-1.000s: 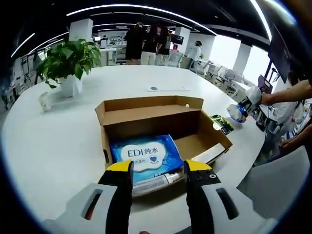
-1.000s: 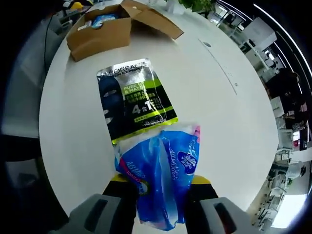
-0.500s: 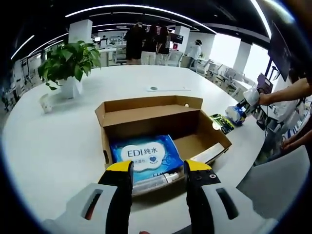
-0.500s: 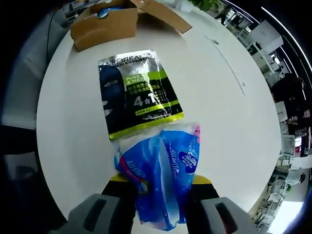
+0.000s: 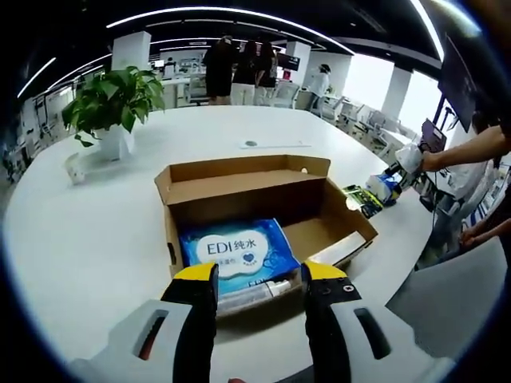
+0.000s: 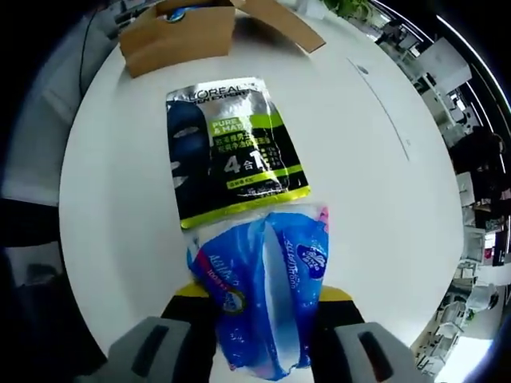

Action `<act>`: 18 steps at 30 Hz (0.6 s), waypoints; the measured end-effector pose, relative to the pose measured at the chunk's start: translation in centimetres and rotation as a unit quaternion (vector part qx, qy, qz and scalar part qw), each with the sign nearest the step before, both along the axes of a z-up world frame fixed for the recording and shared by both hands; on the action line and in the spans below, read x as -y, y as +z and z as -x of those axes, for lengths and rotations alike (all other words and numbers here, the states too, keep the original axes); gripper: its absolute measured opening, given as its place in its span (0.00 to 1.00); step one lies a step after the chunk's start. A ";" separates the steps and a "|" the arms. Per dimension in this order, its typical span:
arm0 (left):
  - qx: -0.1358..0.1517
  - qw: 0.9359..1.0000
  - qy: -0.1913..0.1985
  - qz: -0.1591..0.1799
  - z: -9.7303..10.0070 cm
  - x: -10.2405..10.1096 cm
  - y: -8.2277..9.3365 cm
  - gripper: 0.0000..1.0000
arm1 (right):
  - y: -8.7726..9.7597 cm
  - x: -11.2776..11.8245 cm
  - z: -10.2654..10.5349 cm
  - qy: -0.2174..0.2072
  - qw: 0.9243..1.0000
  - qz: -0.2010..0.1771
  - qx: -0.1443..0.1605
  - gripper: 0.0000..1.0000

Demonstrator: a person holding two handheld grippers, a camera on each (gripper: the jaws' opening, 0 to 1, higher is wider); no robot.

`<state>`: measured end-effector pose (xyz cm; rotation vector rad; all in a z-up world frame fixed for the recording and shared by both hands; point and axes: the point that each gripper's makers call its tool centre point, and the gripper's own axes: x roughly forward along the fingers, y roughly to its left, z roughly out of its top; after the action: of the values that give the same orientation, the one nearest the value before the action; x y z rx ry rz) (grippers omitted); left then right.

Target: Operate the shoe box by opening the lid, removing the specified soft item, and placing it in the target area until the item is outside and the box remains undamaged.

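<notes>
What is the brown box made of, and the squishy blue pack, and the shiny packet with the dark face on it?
The shoe box looks like plain matte cardboard: brown, with folded flaps. The blue tissue pack in the right gripper seems to be thin glossy plastic film, since it crinkles and glints. The face mask sachet looks like foil or metallised plastic, judging by its silvery sheen.

In my box (image 5: 263, 191): wipes pack (image 5: 238, 251).
Behind box: plant (image 5: 112, 100).
On table (image 6: 367, 167): mask packet (image 6: 231, 148), before my tissue pack (image 6: 263, 287).
</notes>
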<state>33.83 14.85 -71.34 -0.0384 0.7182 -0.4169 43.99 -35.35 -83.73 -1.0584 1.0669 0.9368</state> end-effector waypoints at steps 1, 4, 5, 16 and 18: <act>0.001 1.000 -0.001 0.001 0.0 0.0 0.1 0.42 | 0.0 0.0 0.1 0.002 1.000 0.001 -0.001 0.44; 0.003 1.000 -0.003 0.003 -0.1 0.1 0.2 0.42 | 0.3 -0.1 0.4 0.006 1.000 0.004 0.000 0.45; 0.004 1.000 -0.004 0.004 -0.1 0.2 0.2 0.42 | 0.4 -0.1 0.4 0.006 1.000 0.005 0.001 0.45; 0.010 1.000 -0.024 0.015 -0.5 0.8 0.5 0.42 | 2.8 -0.5 0.5 0.012 1.000 0.010 0.014 0.44; 0.011 0.999 -0.029 0.018 -0.5 1.0 0.5 0.43 | 3.3 -0.5 0.7 0.013 1.000 0.012 0.016 0.44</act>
<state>34.37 13.88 -70.82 -0.0465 0.6907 -0.4843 43.29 -34.81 -80.41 -1.1044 1.0429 0.9276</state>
